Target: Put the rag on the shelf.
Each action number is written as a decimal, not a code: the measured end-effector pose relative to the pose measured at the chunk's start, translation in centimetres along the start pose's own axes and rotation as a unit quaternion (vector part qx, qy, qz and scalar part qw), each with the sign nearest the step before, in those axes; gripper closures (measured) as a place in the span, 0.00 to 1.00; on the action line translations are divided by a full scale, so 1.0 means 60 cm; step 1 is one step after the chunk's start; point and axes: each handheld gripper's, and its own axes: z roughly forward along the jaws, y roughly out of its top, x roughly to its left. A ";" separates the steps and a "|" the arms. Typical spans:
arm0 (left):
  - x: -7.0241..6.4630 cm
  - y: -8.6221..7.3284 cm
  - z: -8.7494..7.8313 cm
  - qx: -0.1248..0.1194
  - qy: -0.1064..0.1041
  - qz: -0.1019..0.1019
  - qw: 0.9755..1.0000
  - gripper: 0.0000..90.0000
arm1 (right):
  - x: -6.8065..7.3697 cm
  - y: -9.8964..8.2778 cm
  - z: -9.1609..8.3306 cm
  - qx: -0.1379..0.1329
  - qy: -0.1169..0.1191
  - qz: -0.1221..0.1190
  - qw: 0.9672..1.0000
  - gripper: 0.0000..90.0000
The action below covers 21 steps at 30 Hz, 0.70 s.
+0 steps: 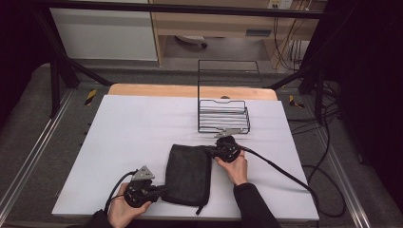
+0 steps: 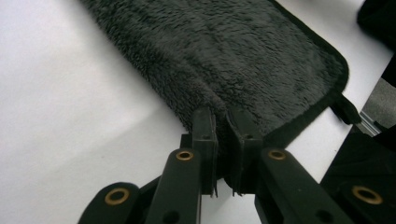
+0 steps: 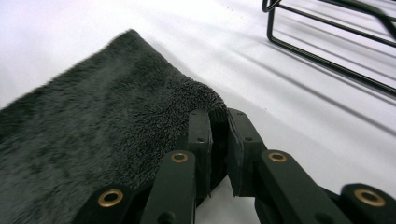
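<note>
Now the folded dark towel point(image 1: 188, 174) lies just in front of the wire rack point(image 1: 223, 116); the left gripper point(image 2: 223, 122) pinches its near-left corner, the right gripper point(image 3: 218, 122) its far-right corner. Likely next: lift both together to fold or carry.

The towel point(image 1: 188, 174) lay flat on the table point(image 1: 128, 133), a bit right of middle and toward the near edge. The left gripper point(image 1: 161, 191) sat at its near left corner, the right gripper point(image 1: 209, 149) at its far right corner, each clamped on the cloth. The rack point(image 1: 223, 116) stood just behind the towel, to the far right.
</note>
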 end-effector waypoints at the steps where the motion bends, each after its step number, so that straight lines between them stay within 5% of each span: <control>1: -0.002 0.000 0.001 -0.002 0.000 0.004 1.000 0.91 | -0.001 -0.001 0.004 -0.001 0.001 0.000 1.000 0.90; 5: -0.002 -0.001 0.002 -0.001 0.003 0.017 1.000 0.89 | 0.000 -0.006 0.009 -0.001 -0.005 -0.015 1.000 0.85; 9: 0.008 0.003 -0.004 -0.014 0.013 0.039 0.999 0.78 | 0.004 -0.004 -0.009 -0.025 -0.011 -0.021 0.999 0.63; 16: 0.034 0.019 -0.023 -0.040 0.035 0.046 0.998 0.52 | 0.004 -0.016 -0.056 -0.056 -0.026 -0.016 0.998 0.28; 21: 0.059 0.035 -0.029 -0.044 0.044 0.036 0.997 0.39 | 0.001 -0.029 -0.083 -0.064 -0.023 -0.007 0.998 0.15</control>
